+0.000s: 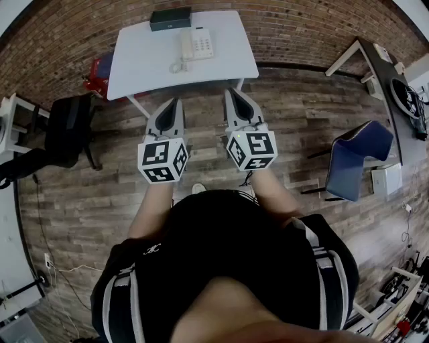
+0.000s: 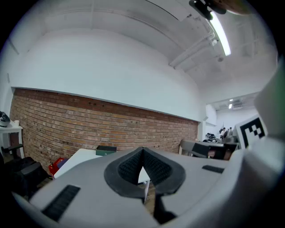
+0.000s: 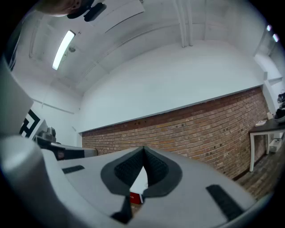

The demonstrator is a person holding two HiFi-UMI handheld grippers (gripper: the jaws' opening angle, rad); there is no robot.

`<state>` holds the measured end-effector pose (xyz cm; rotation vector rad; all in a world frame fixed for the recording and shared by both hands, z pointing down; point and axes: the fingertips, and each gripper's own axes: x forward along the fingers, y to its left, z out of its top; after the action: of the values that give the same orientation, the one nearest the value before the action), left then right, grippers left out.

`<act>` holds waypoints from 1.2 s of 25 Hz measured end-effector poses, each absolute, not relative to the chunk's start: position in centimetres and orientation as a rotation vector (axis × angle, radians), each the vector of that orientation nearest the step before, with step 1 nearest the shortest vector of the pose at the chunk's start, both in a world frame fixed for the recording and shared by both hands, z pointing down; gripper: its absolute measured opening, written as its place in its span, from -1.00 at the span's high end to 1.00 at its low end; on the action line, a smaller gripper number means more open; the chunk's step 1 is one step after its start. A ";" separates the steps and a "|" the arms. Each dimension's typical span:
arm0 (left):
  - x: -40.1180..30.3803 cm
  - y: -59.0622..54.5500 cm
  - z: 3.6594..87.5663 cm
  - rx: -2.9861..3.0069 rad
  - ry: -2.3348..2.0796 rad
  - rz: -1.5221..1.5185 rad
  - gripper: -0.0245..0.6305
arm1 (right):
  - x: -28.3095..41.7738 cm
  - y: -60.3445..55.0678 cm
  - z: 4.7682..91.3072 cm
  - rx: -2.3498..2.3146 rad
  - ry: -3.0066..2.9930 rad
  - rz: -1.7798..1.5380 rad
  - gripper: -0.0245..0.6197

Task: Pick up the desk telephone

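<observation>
A white desk telephone [image 1: 196, 45] with its handset on the left and a coiled cord lies on the white table [image 1: 147, 63] at the far side of the room. My left gripper [image 1: 177, 102] and right gripper [image 1: 232, 92] are held side by side in front of the table's near edge, well short of the phone. Both are shut with nothing between the jaws. In the left gripper view the left gripper [image 2: 143, 150] looks level at the table [image 2: 80, 158] and brick wall. The right gripper [image 3: 143, 149] in its own view faces the same wall.
A dark green box [image 1: 170, 19] sits at the table's far edge behind the phone. A red bin [image 1: 100, 67] stands left of the table. A black backpack on a chair [image 1: 67, 130] is at left, a blue chair [image 1: 354, 157] at right, another desk [image 1: 395, 87] far right.
</observation>
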<state>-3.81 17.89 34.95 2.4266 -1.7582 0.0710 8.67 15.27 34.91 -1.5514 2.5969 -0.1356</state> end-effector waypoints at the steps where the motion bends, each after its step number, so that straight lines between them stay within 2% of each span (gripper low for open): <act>1: -3.8 17.9 35.0 2.423 -1.758 0.071 0.92 | 8.8 15.3 34.9 -1.553 2.596 -0.136 0.93; 14: -4.6 17.2 35.4 2.394 -1.756 0.071 0.92 | 8.2 14.9 34.5 -1.499 2.571 -0.181 0.93; 30: -9.1 16.7 35.6 2.451 -1.690 0.042 0.92 | 3.8 15.0 34.9 -1.552 2.514 -0.189 0.93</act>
<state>-9.13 16.73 35.64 2.4512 -1.6904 0.0415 3.77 15.02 34.93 -1.5521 2.5139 -0.1886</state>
